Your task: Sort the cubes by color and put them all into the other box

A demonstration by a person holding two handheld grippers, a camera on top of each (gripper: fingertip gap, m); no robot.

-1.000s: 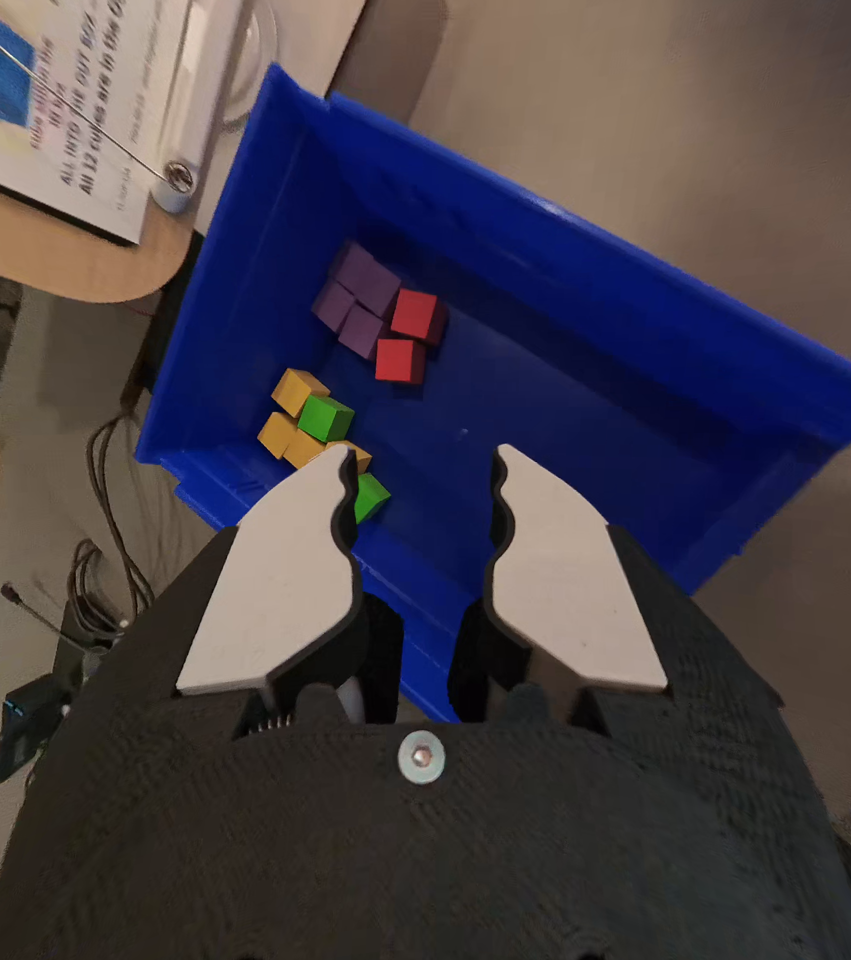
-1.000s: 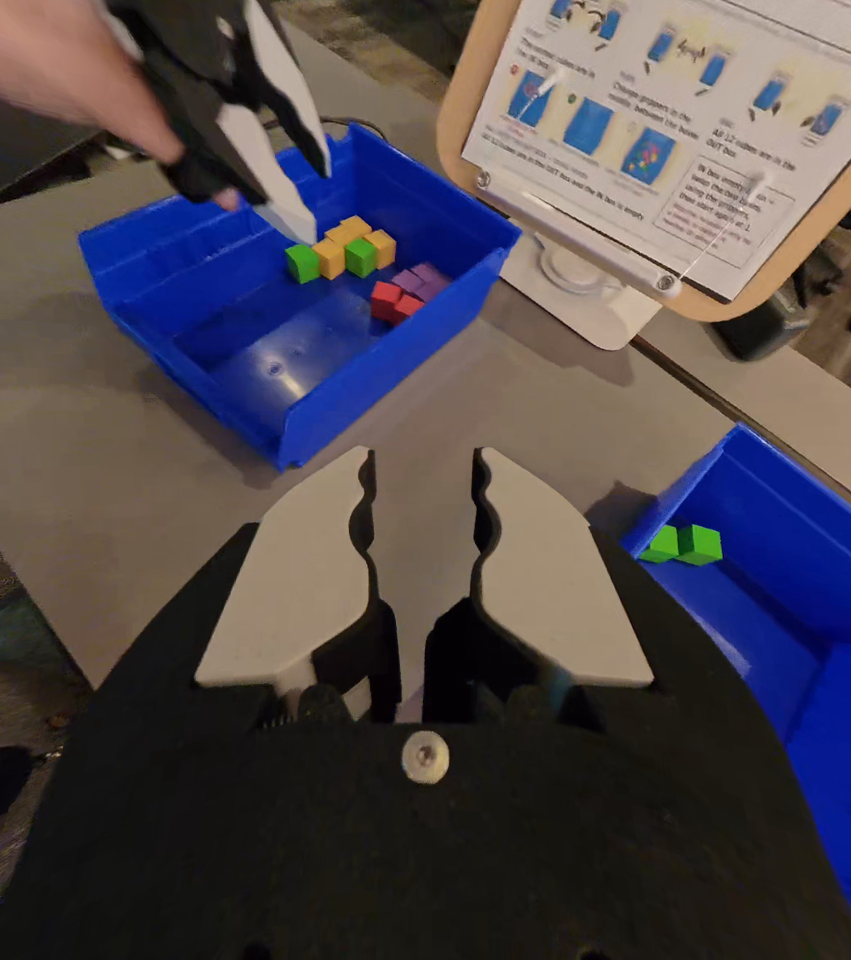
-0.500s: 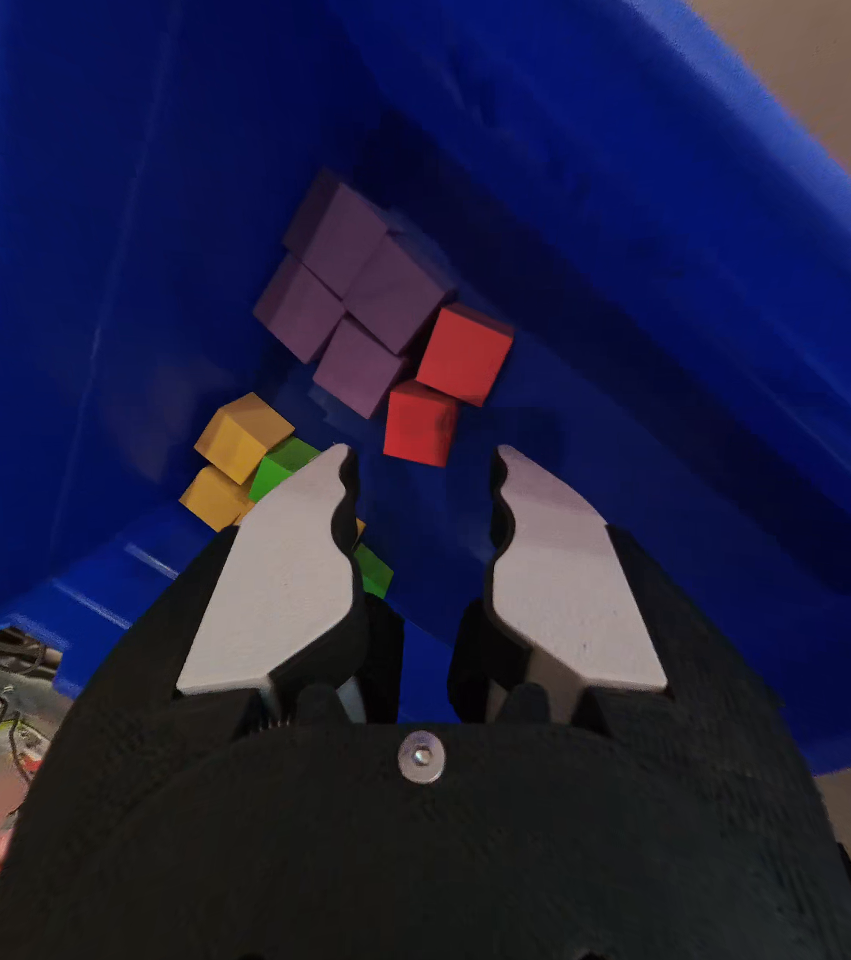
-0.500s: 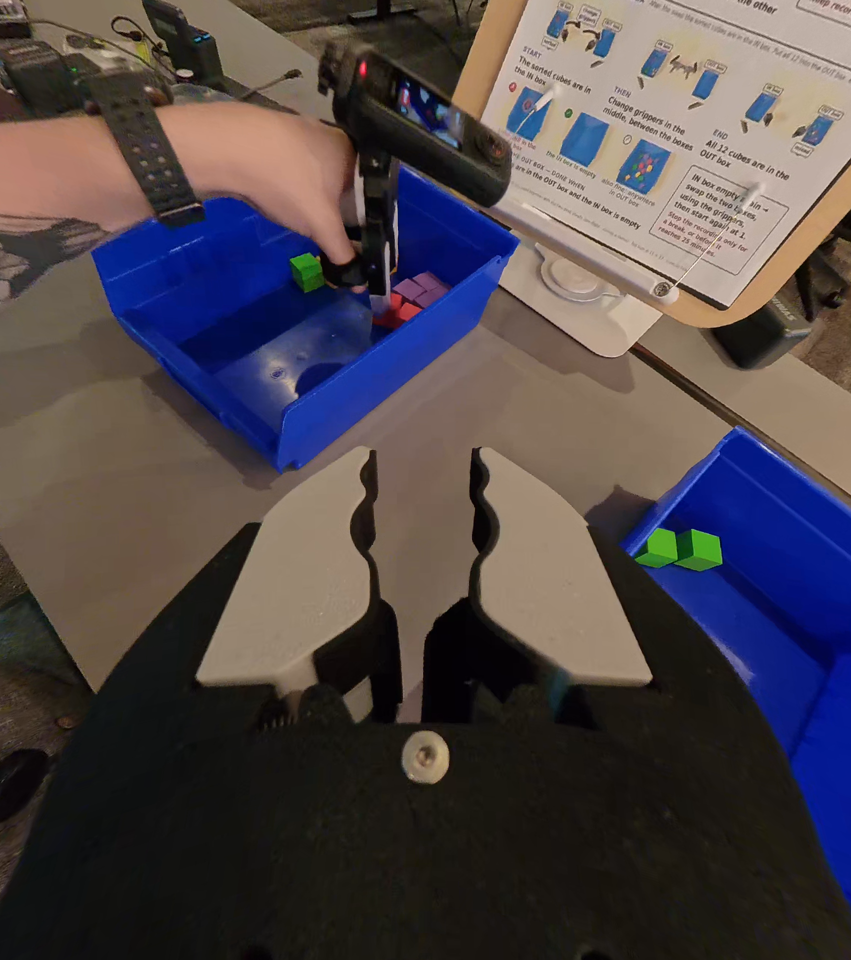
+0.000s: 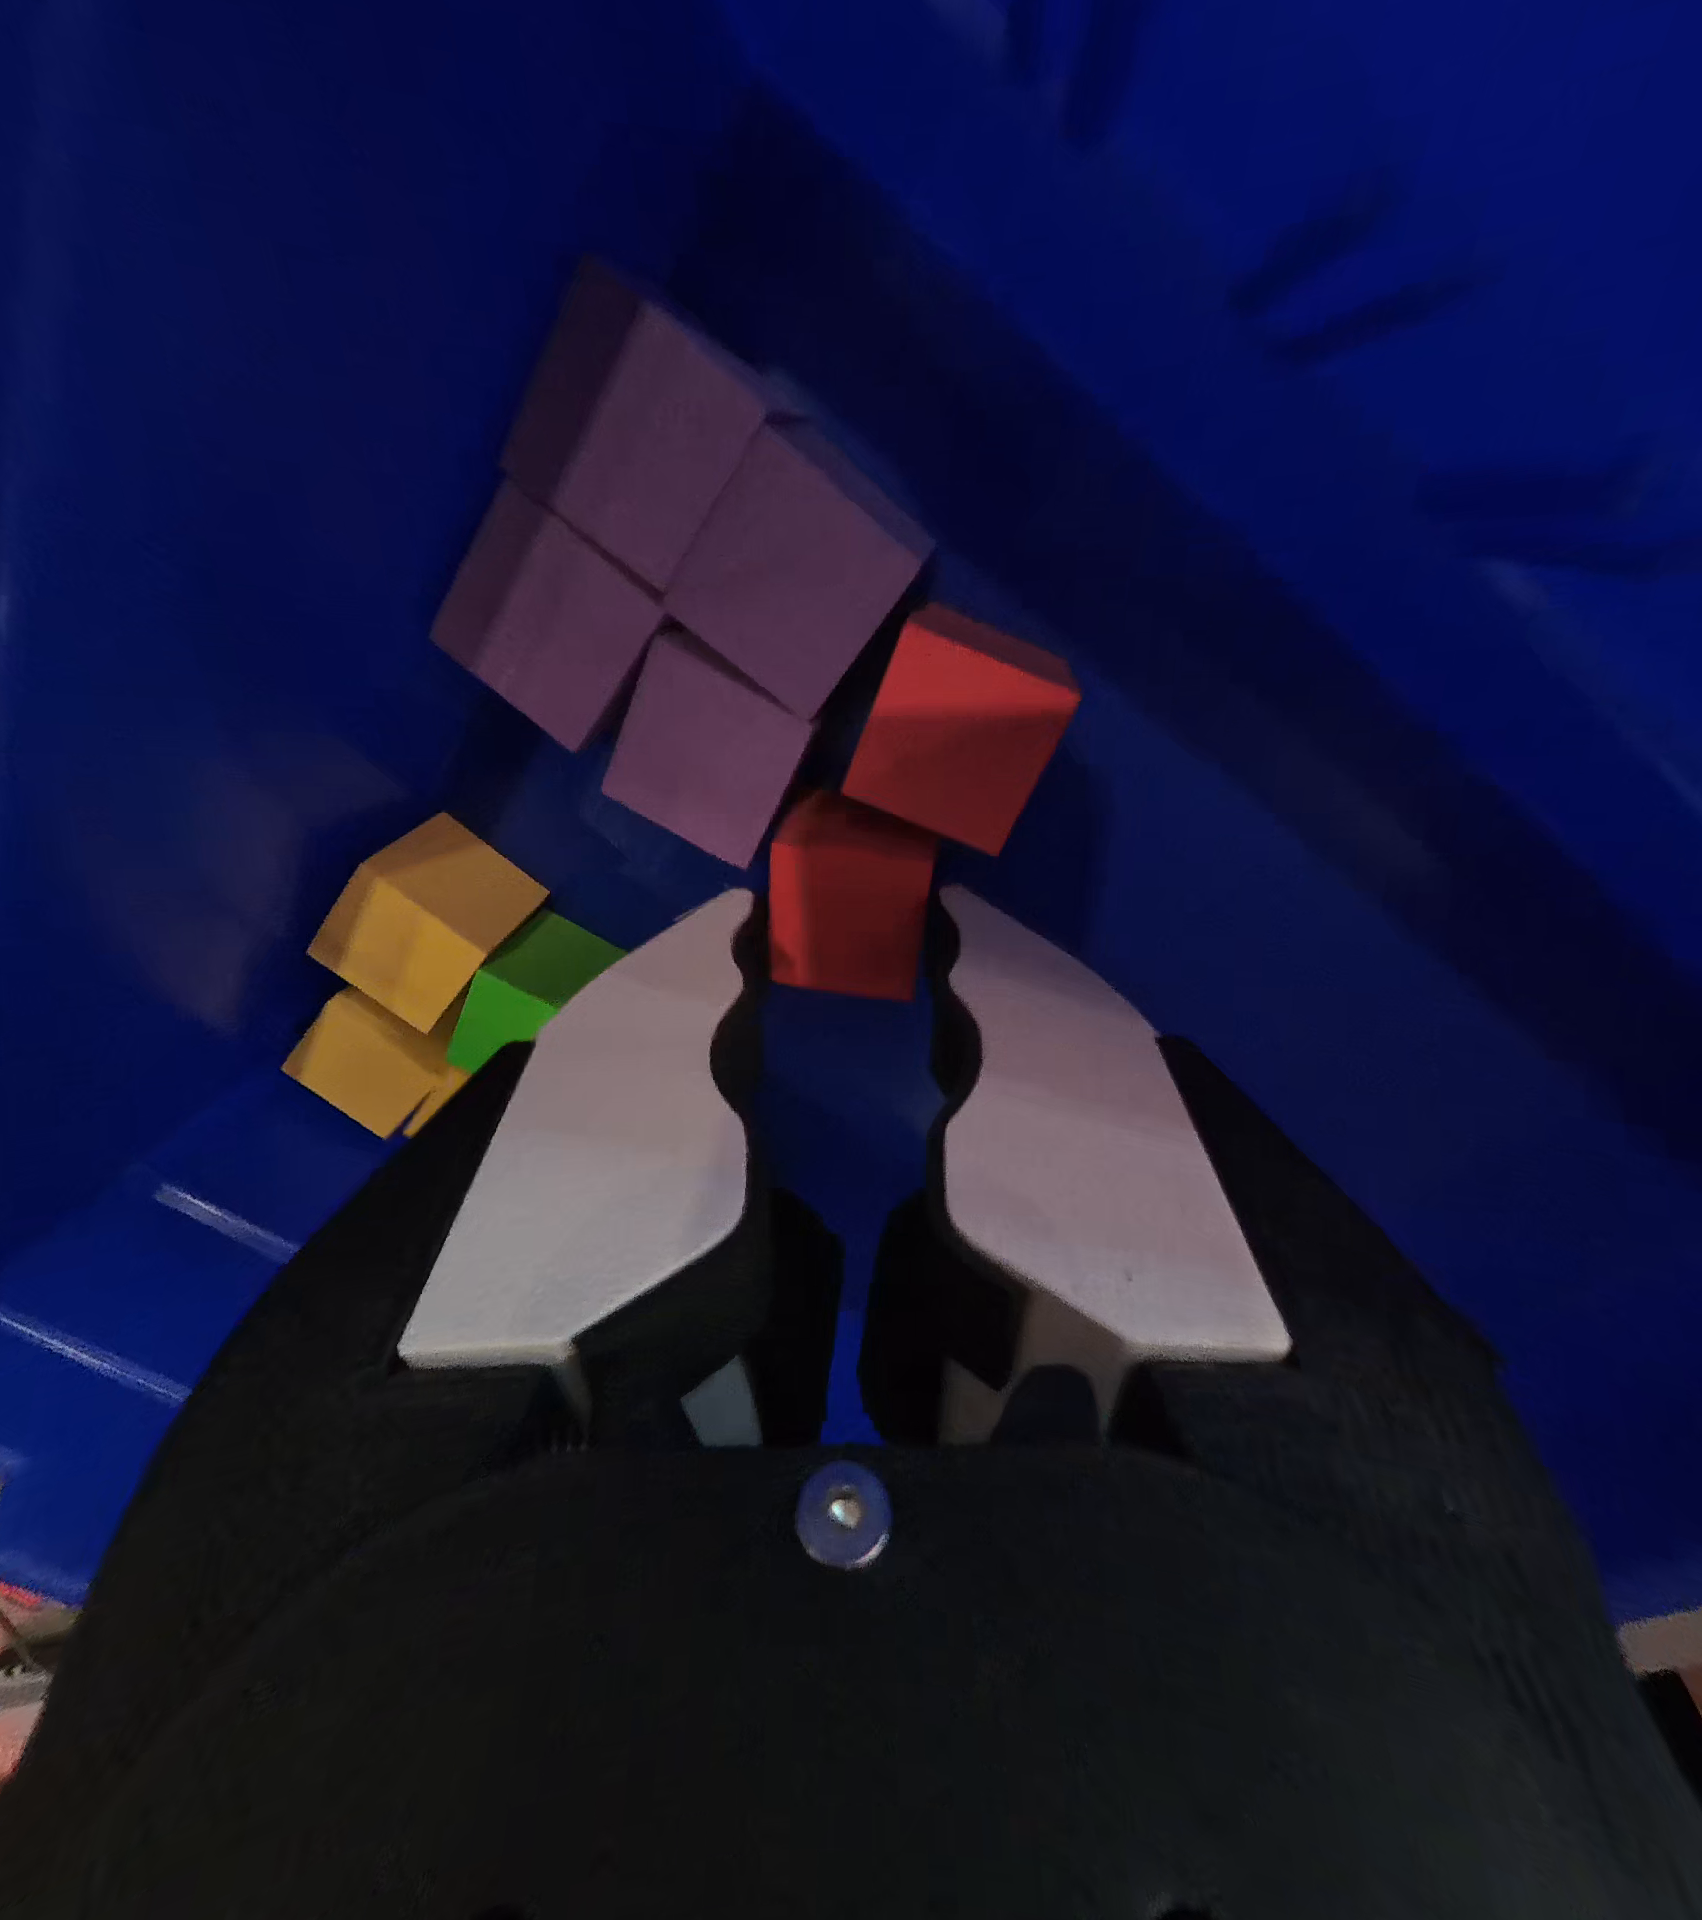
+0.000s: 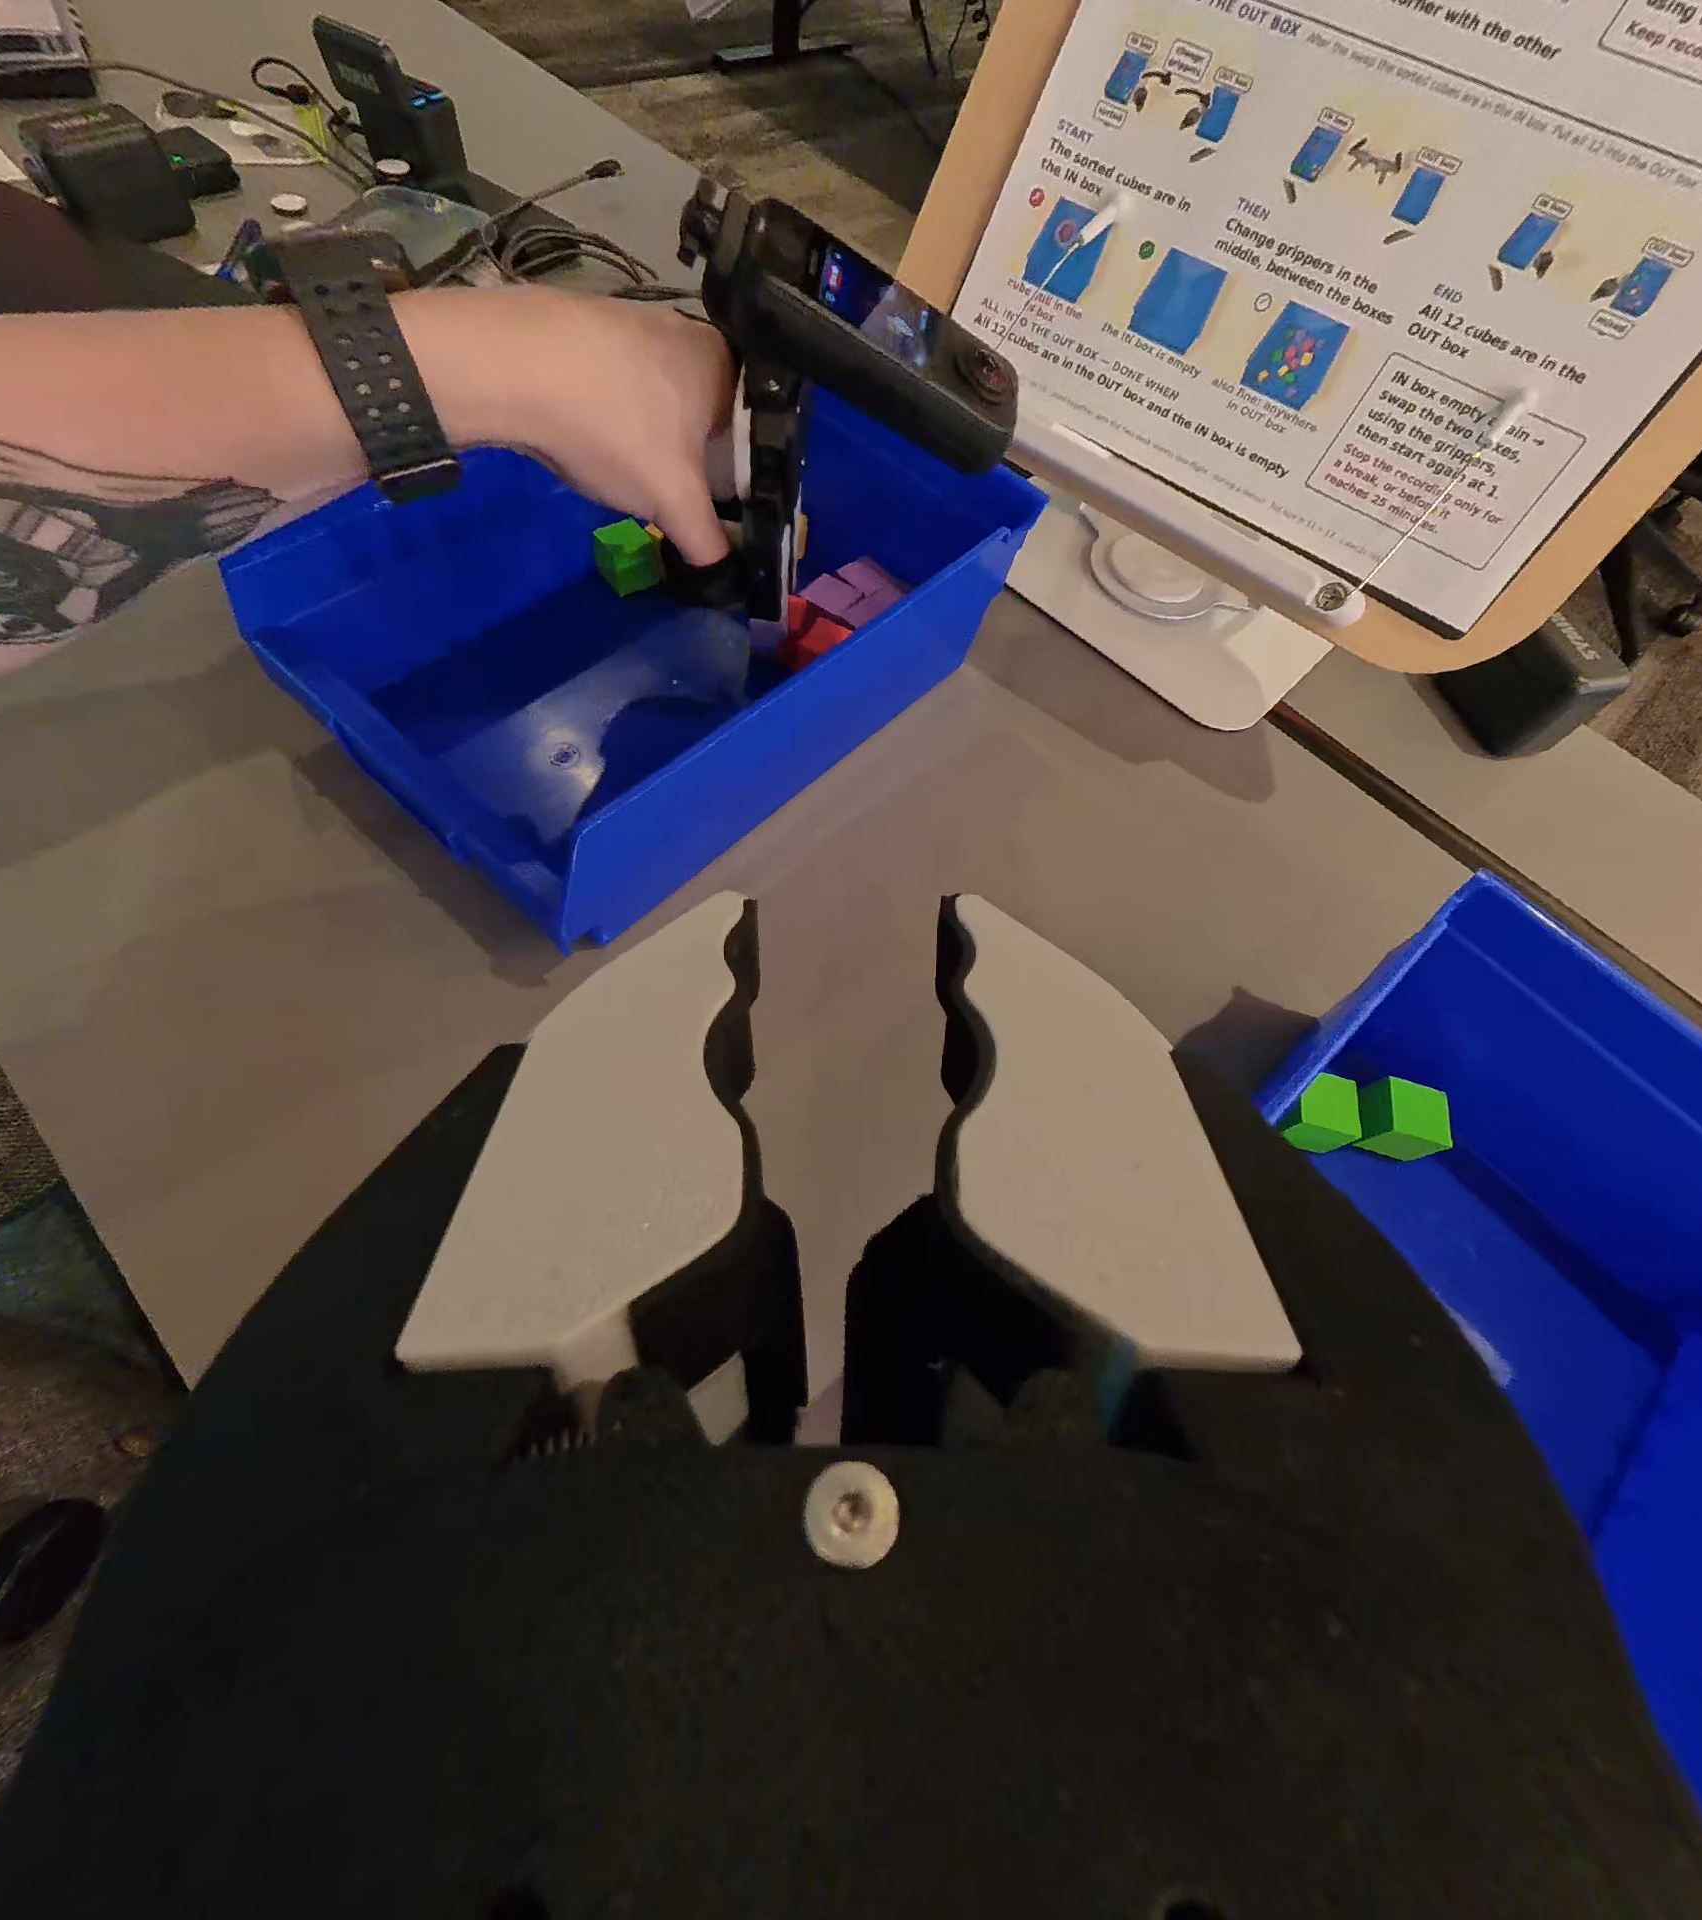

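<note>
in the left bin [image 6: 764,790] the left gripper [image 5: 845,935] reaches down, its jaws spread around the near red cube [image 5: 847,904]; contact cannot be told. a second red cube [image 5: 961,727] and four purple cubes [image 5: 681,561] lie just beyond. yellow cubes [image 5: 411,925] and a green cube [image 5: 525,987] sit left, half hidden by a finger. the right gripper [image 6: 845,997] hovers above the grey table [image 6: 203,935], jaws spread, holding nothing. the right bin [image 6: 1574,1049], cut off, holds two green cubes [image 6: 1366,1117].
</note>
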